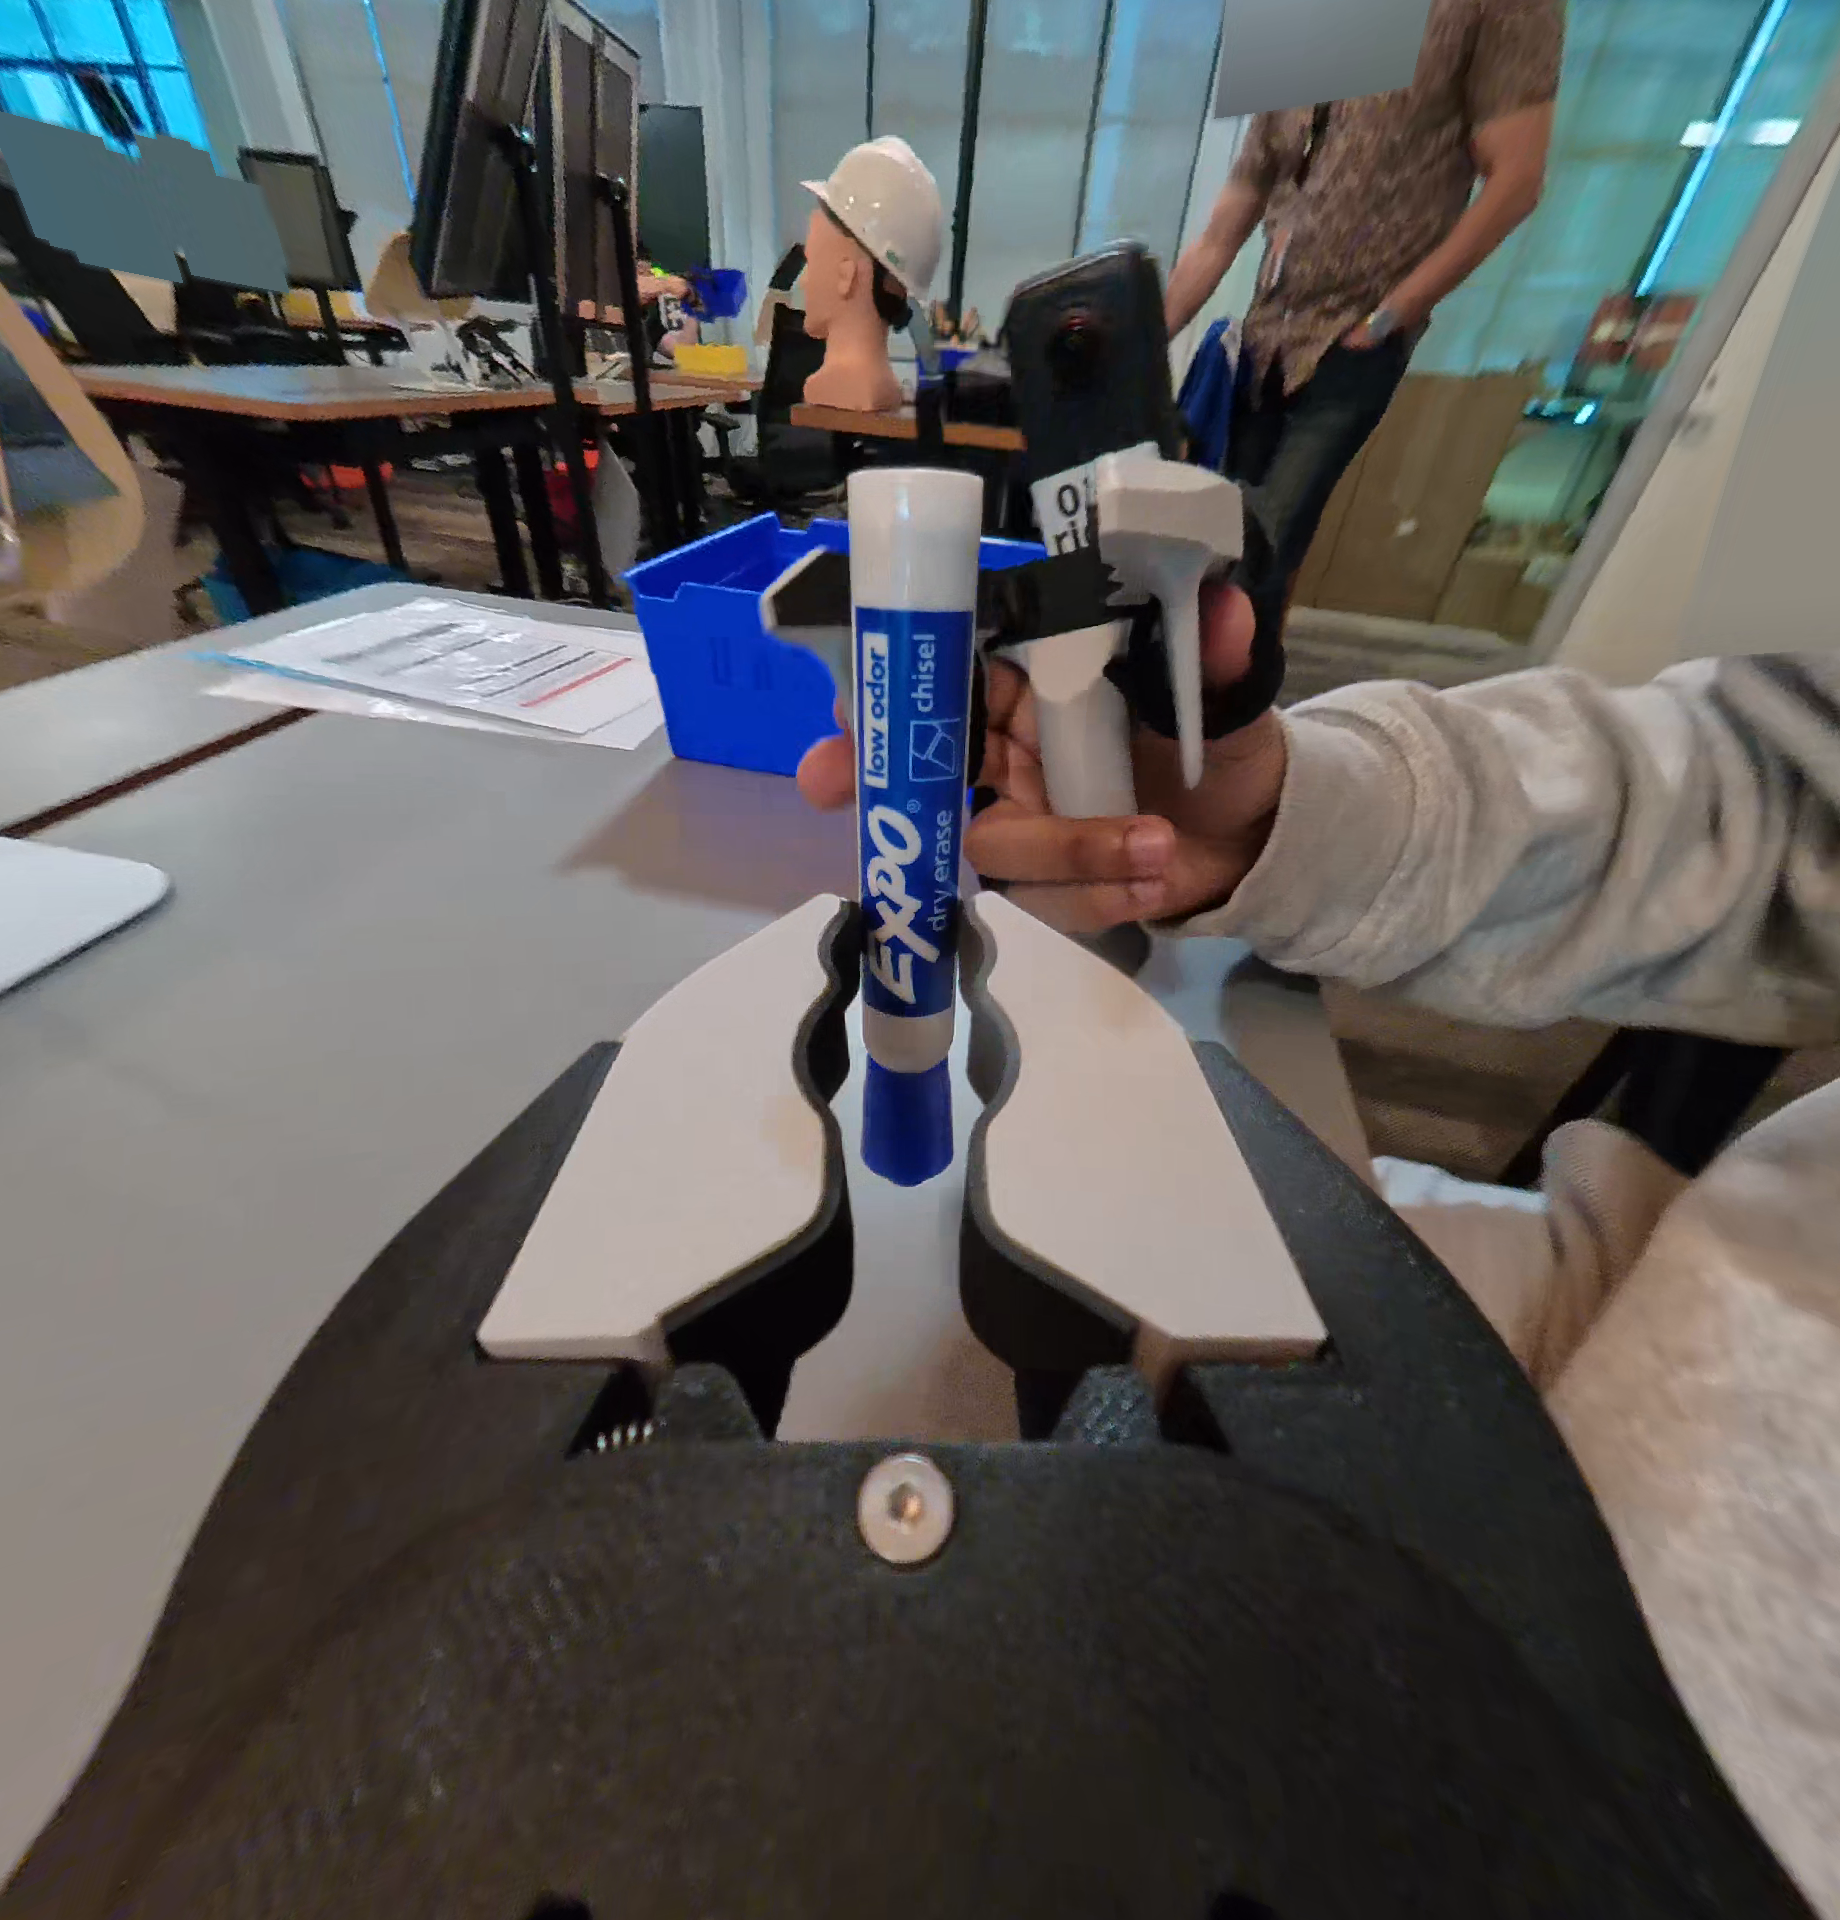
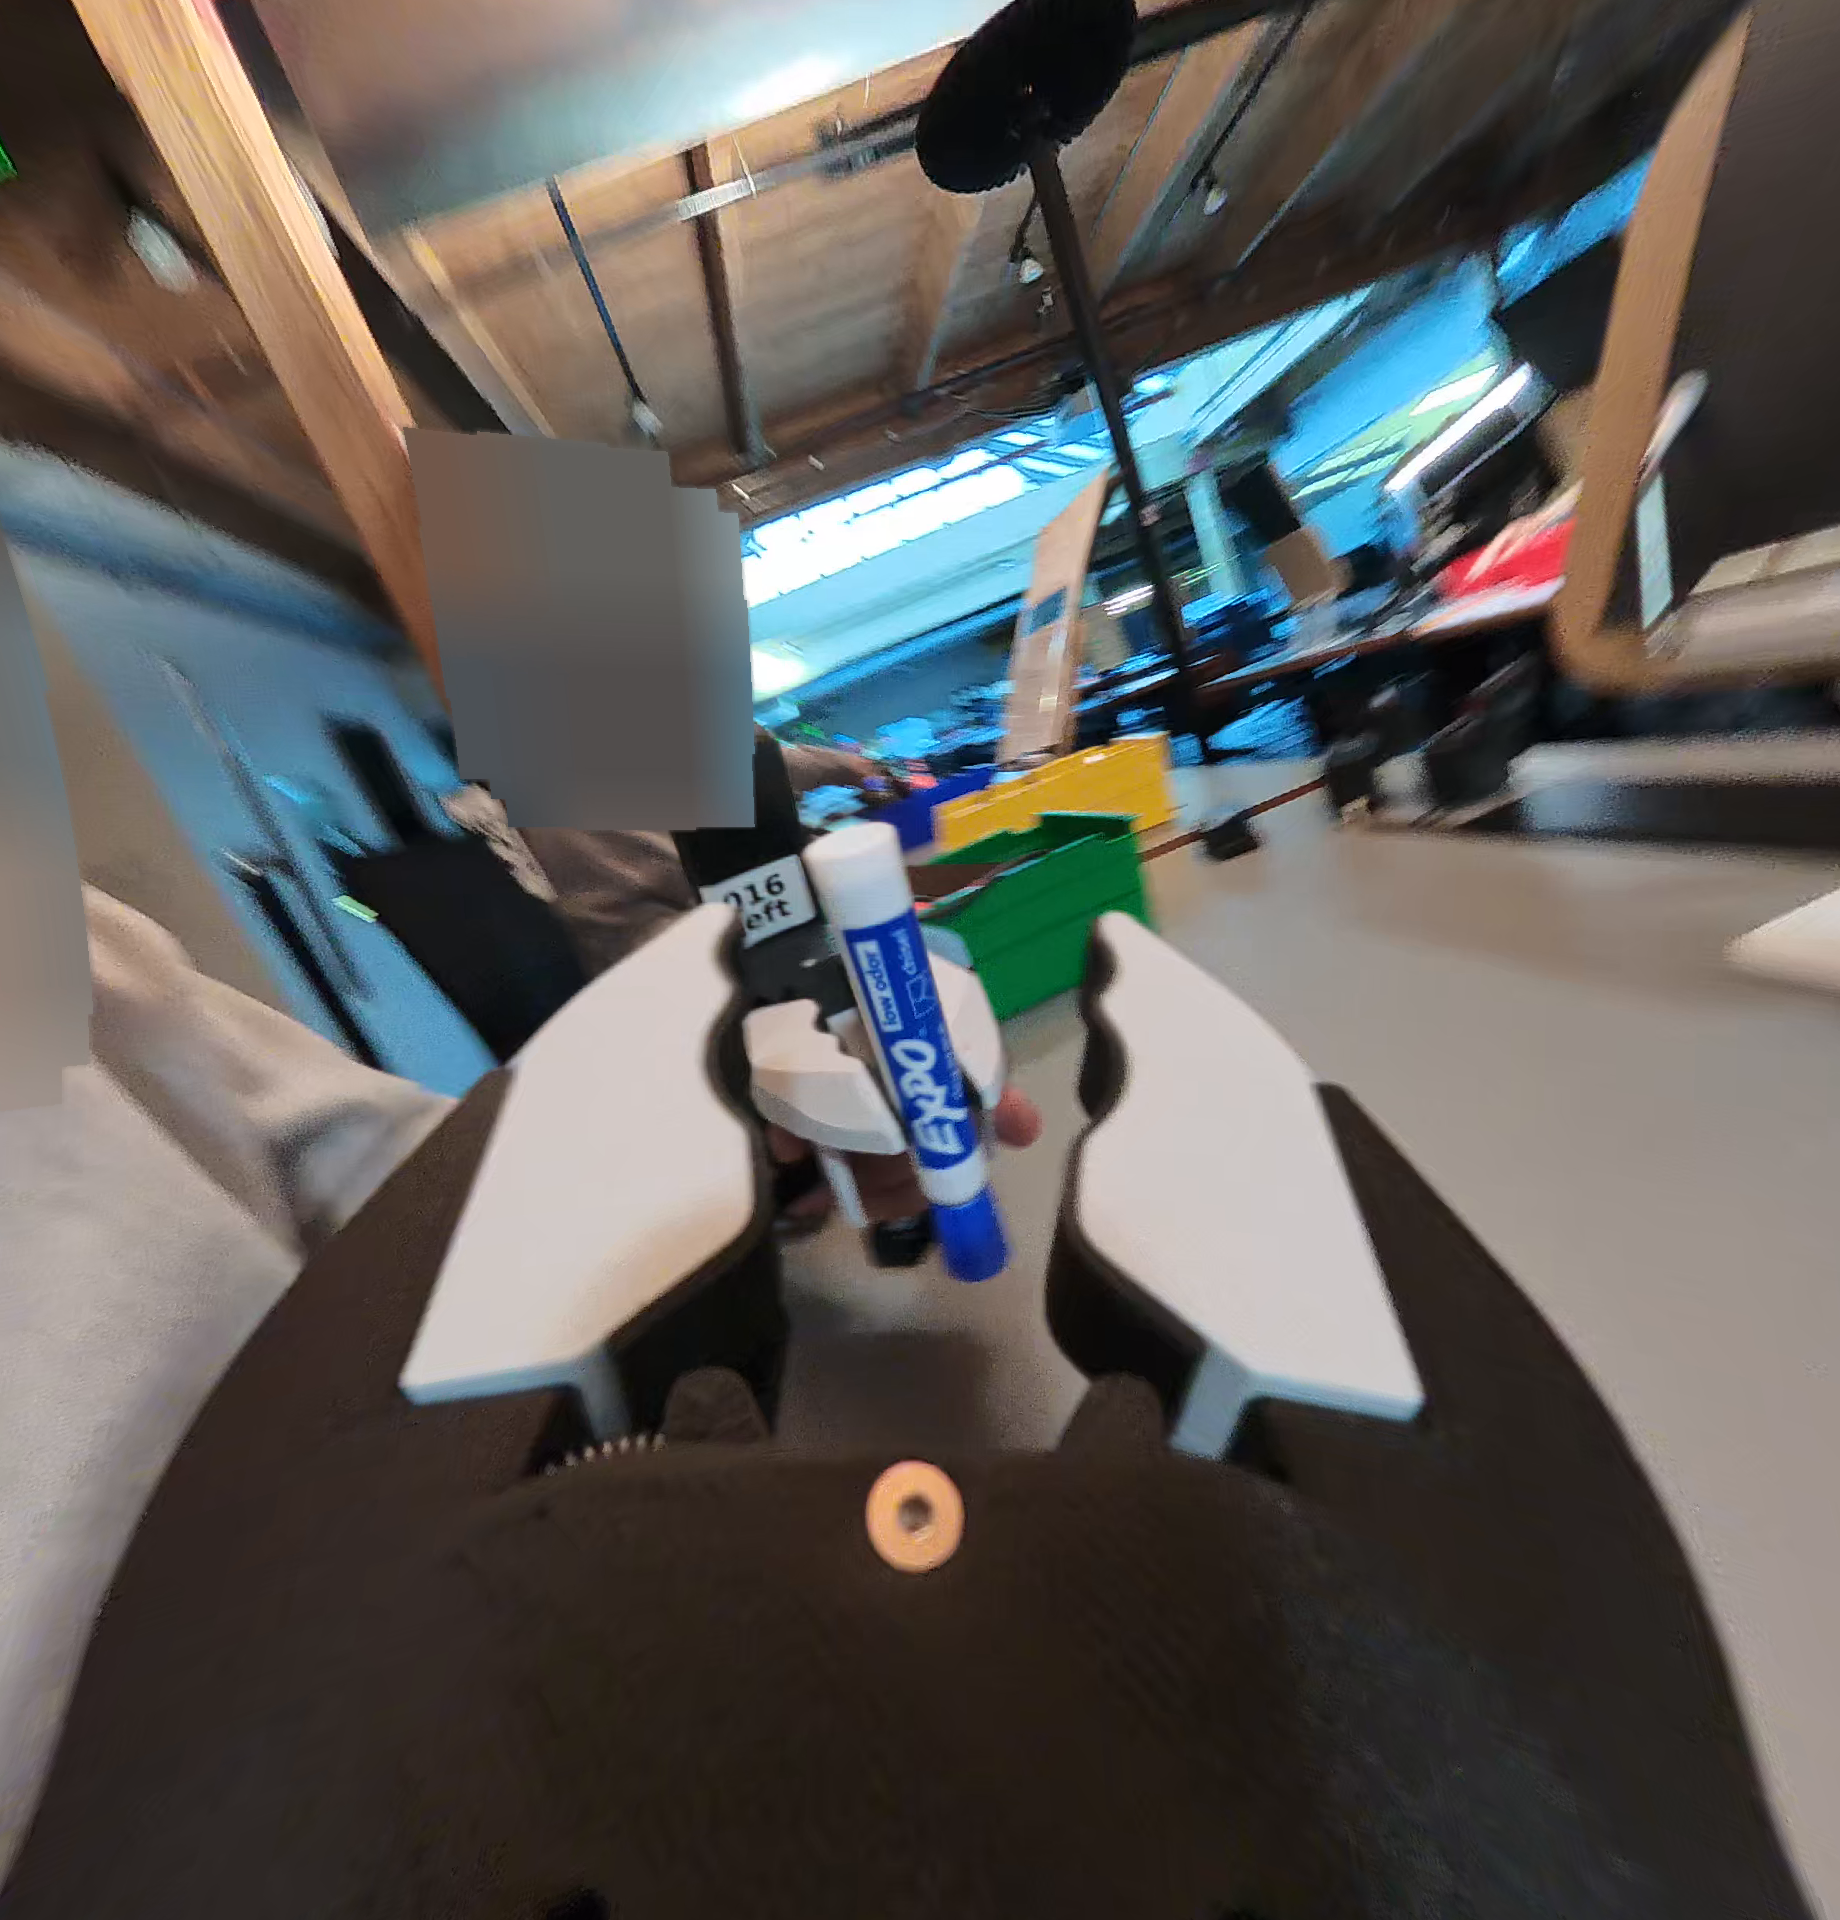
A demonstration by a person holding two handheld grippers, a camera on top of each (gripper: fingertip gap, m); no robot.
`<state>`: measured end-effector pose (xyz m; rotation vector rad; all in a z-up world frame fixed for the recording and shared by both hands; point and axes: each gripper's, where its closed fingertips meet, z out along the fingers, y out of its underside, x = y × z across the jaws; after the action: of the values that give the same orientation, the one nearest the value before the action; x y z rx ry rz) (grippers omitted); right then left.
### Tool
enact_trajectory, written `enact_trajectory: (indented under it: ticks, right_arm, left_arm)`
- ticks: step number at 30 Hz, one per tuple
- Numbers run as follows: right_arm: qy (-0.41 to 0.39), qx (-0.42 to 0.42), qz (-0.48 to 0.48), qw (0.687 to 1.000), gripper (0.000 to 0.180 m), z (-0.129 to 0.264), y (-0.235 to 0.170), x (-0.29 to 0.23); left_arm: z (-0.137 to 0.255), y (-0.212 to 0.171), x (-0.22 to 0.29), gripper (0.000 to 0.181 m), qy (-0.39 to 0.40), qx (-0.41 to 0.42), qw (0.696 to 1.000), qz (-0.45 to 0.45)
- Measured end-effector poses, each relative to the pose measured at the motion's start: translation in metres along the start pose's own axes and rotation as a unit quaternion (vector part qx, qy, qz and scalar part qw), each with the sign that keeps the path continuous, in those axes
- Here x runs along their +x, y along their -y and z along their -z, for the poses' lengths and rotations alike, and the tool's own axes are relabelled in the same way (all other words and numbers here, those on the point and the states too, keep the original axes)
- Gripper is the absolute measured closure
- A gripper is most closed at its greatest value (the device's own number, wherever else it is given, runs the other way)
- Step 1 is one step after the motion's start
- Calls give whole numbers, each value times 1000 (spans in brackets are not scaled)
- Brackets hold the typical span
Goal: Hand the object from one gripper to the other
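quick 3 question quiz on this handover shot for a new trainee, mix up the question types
1. True or false: the left tool is shut on the marker.
2. Which end of the marker points down in the left wrist view? A: the blue cap. B: the white end. C: neither, the marker lies flat on the table.
3. Fill in the blank: the fingers of the right tool stand ____, one on each side of the marker, without clamping it.

Key: 1 true; 2 A; 3 open.
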<state>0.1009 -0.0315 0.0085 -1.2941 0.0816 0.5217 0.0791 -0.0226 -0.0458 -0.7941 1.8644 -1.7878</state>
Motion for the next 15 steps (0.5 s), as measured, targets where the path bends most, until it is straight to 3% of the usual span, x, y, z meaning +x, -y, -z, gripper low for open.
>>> enact_trajectory:
  ticks: [3, 15]
  right_arm:
    - [-20, -10, 61, 998, 133, 2, 5, -1]
    - [-5, -82, 137, 987, 144, -8, -14, -17]
  left_arm:
    - [1, 1, 2, 161, -24, 18, 999, 40]
    - [-8, -10, 23, 162, -90, 3, 993, 73]
